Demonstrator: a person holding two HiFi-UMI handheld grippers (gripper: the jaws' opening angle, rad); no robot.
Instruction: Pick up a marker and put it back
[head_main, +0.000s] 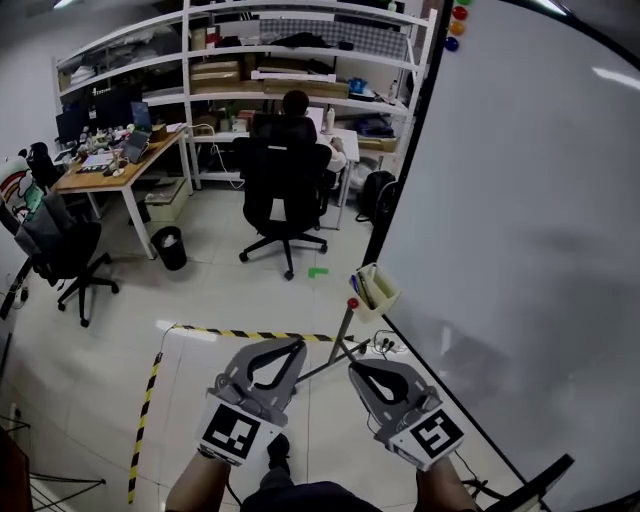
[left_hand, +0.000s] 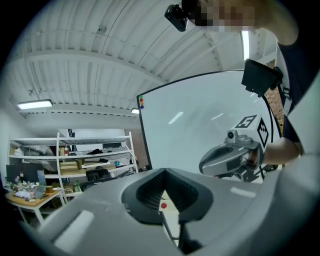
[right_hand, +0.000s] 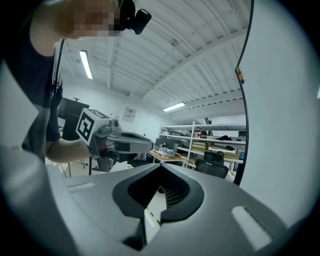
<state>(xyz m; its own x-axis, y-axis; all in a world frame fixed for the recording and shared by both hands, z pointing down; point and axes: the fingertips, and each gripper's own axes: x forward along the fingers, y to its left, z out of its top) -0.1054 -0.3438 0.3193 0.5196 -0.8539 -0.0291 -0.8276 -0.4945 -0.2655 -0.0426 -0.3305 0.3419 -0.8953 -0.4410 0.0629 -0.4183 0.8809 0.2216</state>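
Closest to the viewer, a person holds two grey plastic tongs side by side, each carrying a white cube printed with black squares. The left tongs (head_main: 293, 347) point level into the room, tips pressed together with nothing between them. The right tongs (head_main: 357, 370) are closed and empty too, near the left pair but not touching it.

A thin grey metal stand leg (head_main: 341, 340) rises between the two tips, topped by a small round red knob (head_main: 352, 303). Just beside the knob, a small pale yellow plastic tray (head_main: 386, 291) hangs at the lower edge of a large whiteboard (head_main: 520, 230). What look like dark markers (head_main: 362, 290) stand slanted inside the tray, ahead of both tongs and touched by neither.

The whiteboard's black edge runs diagonally and closes off the whole right side.

To the left, pale tiled floor (head_main: 225, 285) lies open. Yellow-and-black hazard tape (head_main: 250, 333) marks a corner just ahead of the left tongs and runs back along the left. Farther off, a seated person faces away in a black swivel chair (head_main: 285, 195). A cluttered wooden tabletop (head_main: 115, 172), a black bin (head_main: 170, 247) and a second black chair (head_main: 62, 250) line the left edge. White shelving (head_main: 250, 60) fills the far wall.
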